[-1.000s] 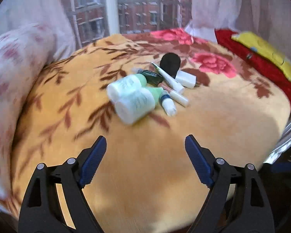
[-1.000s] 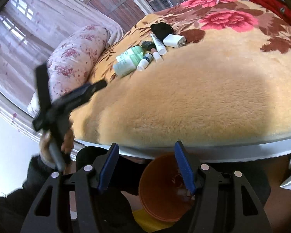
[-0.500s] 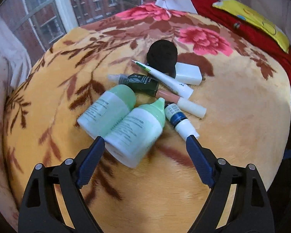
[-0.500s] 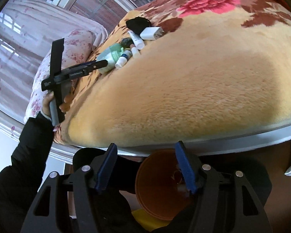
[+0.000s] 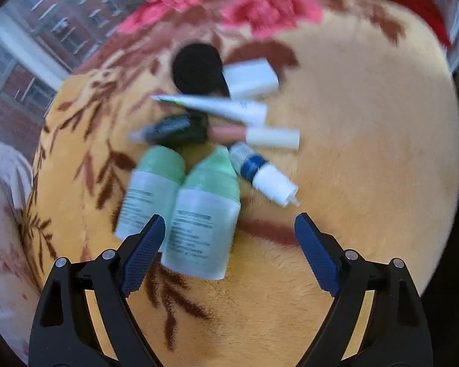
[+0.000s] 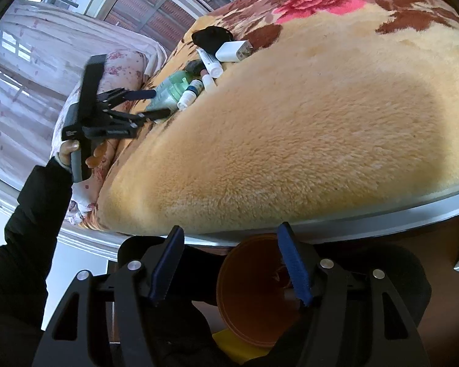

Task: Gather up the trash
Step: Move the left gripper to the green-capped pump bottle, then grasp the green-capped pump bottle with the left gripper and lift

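Two green bottles [image 5: 180,202] on bed [image 5: 367,153]: we approach nearer one, left gripper [image 5: 226,232] fingers wide, empty. Next we close. Right gripper [image 6: 229,263] half-open, empty.

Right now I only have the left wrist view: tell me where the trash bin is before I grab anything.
Observer: The orange bin sits below the near edge of the bed, out of your frame.
Operator: Report the right gripper.
Observer: The right gripper hangs above that bin, jaws open and holding nothing.
Operator: Check my left gripper from the side.
Observer: From the right wrist view, the left gripper has its open jaws at the near end of the green bottles. I cannot tell whether they touch.
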Available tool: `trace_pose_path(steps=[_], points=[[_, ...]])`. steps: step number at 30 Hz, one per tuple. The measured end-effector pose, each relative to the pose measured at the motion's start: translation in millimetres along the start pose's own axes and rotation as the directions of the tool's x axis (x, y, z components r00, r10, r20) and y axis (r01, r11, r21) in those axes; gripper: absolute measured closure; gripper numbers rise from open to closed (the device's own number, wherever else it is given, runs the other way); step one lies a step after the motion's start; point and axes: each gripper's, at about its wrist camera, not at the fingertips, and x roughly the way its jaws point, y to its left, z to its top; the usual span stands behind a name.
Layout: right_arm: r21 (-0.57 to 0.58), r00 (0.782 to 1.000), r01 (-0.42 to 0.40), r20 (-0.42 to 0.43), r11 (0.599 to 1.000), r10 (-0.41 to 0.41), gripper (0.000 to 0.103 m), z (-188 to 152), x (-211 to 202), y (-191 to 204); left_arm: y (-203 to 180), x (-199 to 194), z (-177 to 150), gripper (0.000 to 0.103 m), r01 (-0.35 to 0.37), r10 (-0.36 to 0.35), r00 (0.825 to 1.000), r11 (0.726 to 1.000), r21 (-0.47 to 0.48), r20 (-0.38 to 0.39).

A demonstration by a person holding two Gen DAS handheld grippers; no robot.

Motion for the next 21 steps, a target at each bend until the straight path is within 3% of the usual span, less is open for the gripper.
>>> trace_pose_path(steps=[3,6,8,12,16,21], points=[[0.001,1.0,0.001,-0.002,1.0,-0.001,0.04,0,1,0,8,22,7,0.018,0.007,-0.007,0.998,1.0,-0.004,-0.065],[0.003,1.0,-0.003,-0.007,1.0,0.003,0.04,1,3,0,27,42,11,0.018,0.077,-0.087,0.993,0.989,-0.124,-0.085],[0.001,1.0,-0.004,-0.006,1.0,0.004,0.04,1,3,1,33,46,6,0.021,0.12,-0.132,0.99,0.977,-0.174,-0.059],[0.002,1.0,-0.003,-0.012,1.0,0.003,0.04,0,4,-1,38,34,-14,0.053,0.188,-0.176,0.982,0.943,-0.274,0.065],[0.004,0.999,-0.003,-0.032,1.0,0.003,0.04,-1,12,1,35,30,-21,0.054,0.17,-0.14,0.984,0.92,-0.354,0.111],[-0.026,1.0,-0.004,-0.028,1.0,0.004,0.04,-4,9,12,33,32,-13,0.036,0.134,-0.116,0.991,0.91,-0.392,0.069]])
